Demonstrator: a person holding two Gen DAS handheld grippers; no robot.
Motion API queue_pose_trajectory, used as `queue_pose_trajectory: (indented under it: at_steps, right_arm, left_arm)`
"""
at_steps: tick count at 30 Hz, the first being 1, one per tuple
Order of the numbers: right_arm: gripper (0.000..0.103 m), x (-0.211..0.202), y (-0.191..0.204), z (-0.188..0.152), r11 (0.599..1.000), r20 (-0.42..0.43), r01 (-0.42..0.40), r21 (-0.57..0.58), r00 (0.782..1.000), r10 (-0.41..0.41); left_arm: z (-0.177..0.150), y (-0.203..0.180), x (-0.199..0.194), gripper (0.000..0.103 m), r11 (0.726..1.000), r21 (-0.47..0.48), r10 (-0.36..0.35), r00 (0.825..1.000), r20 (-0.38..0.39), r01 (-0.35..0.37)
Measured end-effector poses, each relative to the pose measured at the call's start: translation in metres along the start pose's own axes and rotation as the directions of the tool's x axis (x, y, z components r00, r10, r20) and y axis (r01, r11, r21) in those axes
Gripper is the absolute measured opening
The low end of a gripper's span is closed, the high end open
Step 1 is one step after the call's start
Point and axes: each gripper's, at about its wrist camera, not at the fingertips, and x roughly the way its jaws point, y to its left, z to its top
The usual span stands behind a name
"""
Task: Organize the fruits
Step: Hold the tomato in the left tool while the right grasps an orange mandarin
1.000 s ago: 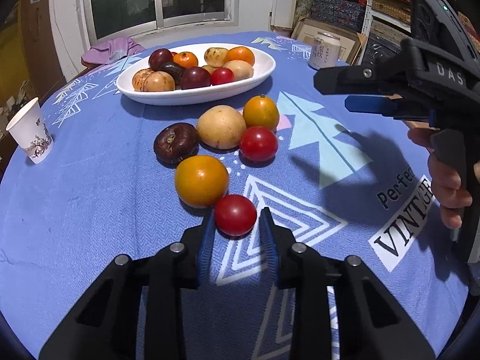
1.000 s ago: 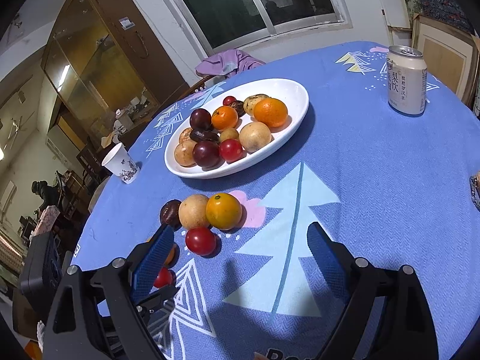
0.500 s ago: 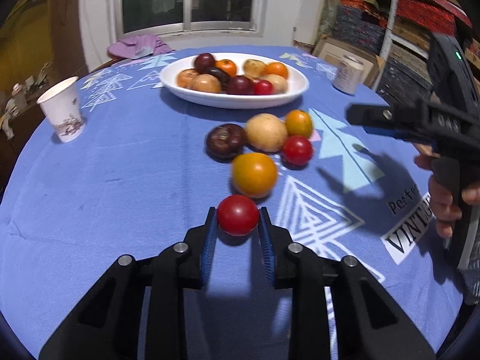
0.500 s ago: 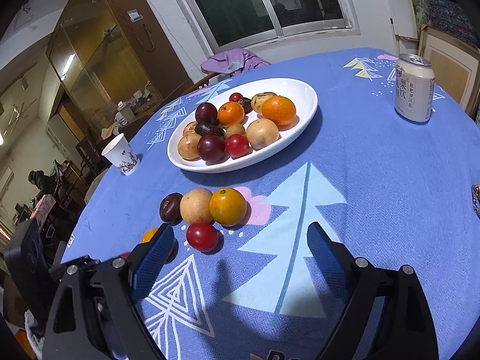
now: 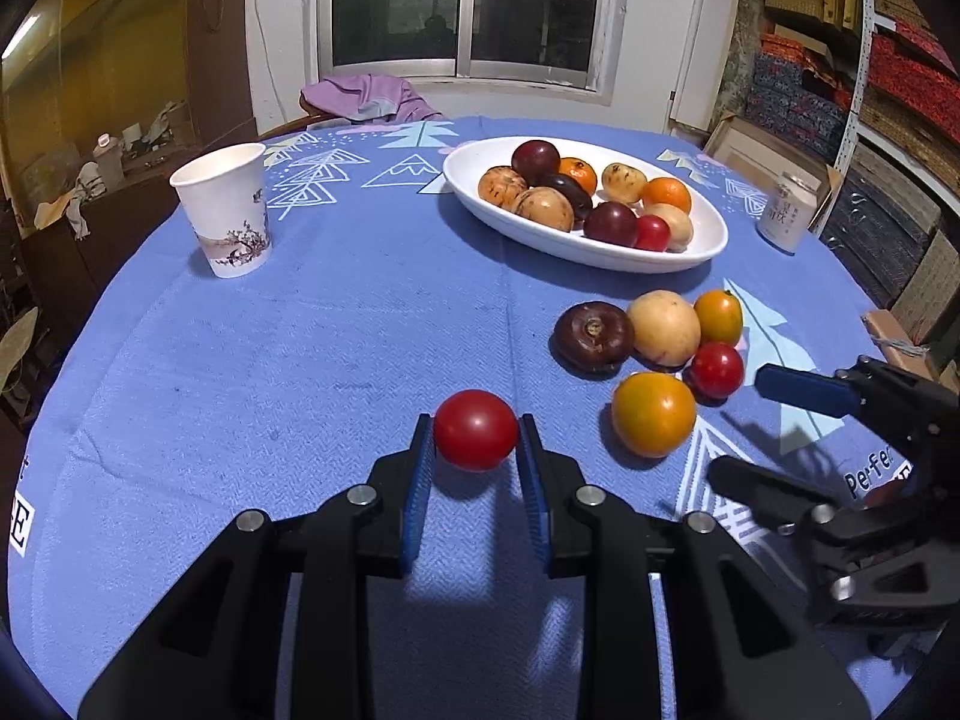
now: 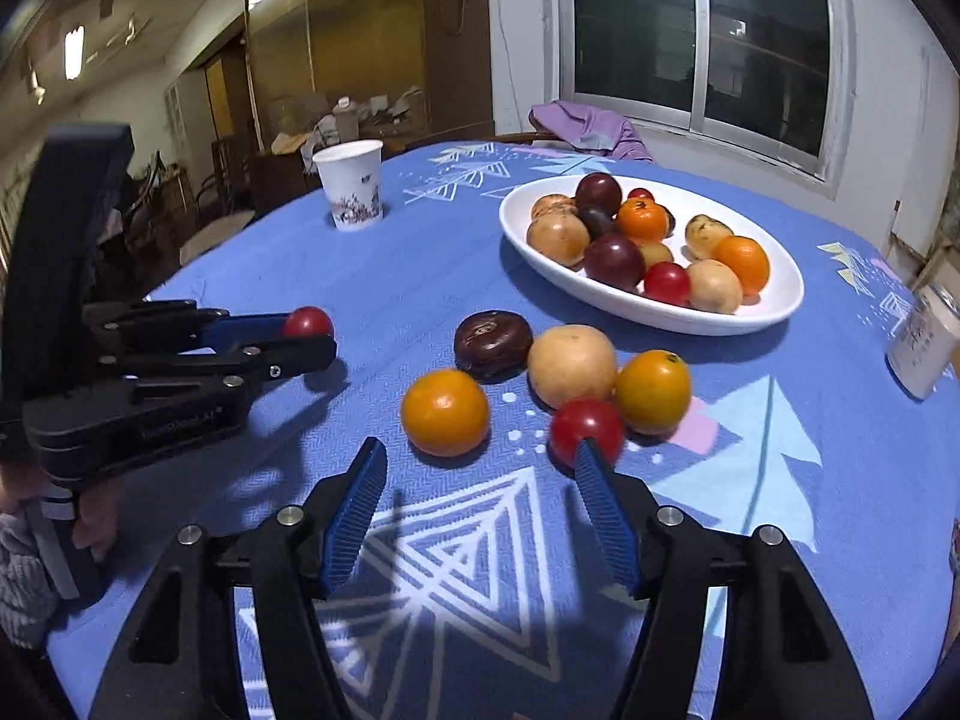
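While the right claw (image 6: 480,510) gapes wide, the left claw (image 5: 475,456) (now lifted) grips the red tomato (image 5: 475,429).

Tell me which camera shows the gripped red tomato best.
The left wrist view: the red tomato sits large and unobstructed between the left hand-held gripper fingers. The right wrist view shows it small, half hidden behind that gripper.

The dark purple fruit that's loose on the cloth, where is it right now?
The dark purple fruit sits on the cloth at the left end of the loose cluster, beside the tan fruit, between the white dish and the orange fruit.
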Motion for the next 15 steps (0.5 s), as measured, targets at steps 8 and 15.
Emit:
queue_pose_trajectory:
  at_steps: [8, 15]
  right_arm:
    - [0.049, 0.026, 0.007, 0.013, 1.000, -0.060, -0.014, 0.003, 0.998, 0.015]
    - [0.039, 0.036, 0.012, 0.018, 1.000, -0.083, -0.032, 0.000, 0.996, 0.031]
  left_arm:
    - [-0.002, 0.000, 0.007, 0.027, 1.000, -0.002, 0.002, 1.000, -0.026, -0.002]
    - [-0.004, -0.003, 0.011, 0.027, 1.000, 0.010, 0.002, 0.999, -0.040, -0.002]
